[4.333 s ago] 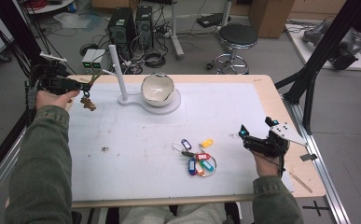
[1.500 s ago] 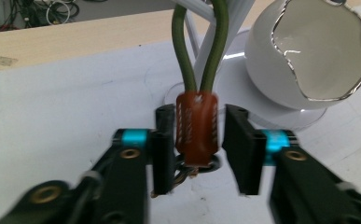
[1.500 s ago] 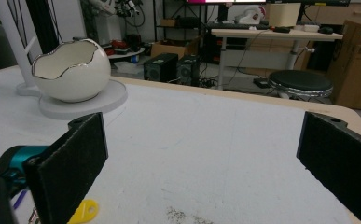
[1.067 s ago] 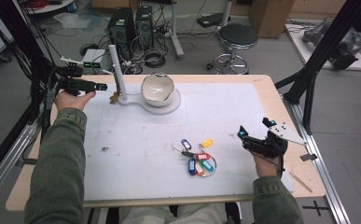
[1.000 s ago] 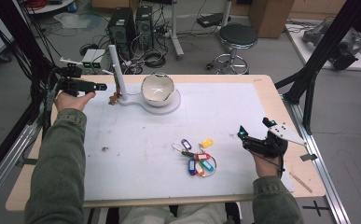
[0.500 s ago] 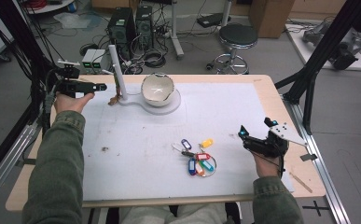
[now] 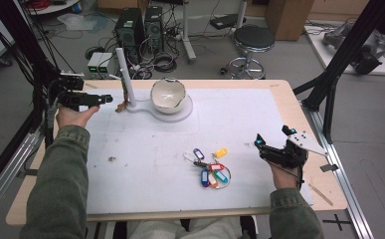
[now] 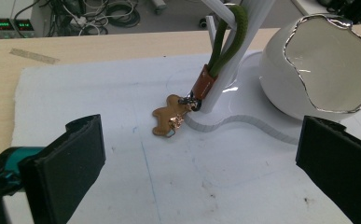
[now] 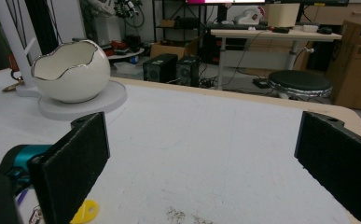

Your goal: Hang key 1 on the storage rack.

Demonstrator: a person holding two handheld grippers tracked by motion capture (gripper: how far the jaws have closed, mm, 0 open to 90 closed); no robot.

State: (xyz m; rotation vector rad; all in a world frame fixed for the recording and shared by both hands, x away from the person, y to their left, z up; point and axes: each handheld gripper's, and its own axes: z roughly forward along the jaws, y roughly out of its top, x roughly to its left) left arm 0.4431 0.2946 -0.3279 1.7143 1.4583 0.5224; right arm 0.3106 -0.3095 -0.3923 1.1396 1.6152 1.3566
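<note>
Your left gripper stood with its jaws spread wide and nothing between them, having just been opening. It sat just short of the white stand. The green-looped keychain hung from a peg on that stand. Its cord draped down the post to a brown leather collar, and its bear-shaped copper charm rested on the white mat at the post's foot.

That keychain looked light and floppy: a soft cord loop, a stiffer collar, and a thin, flat, probably slick charm. Your surest hold would have been the collar or the doubled cord just above it. The charm would likely have twisted or slipped between the pads, and it lay too flat on the mat to get under easily. A careless tug could also have rocked the stand, and the egg-shaped white bowl beside it looked fragile.

Your right gripper rested well apart at the table's right edge, its jaws also spread and empty. A ring of coloured key tags lay on the mat between it and the middle of the table.
</note>
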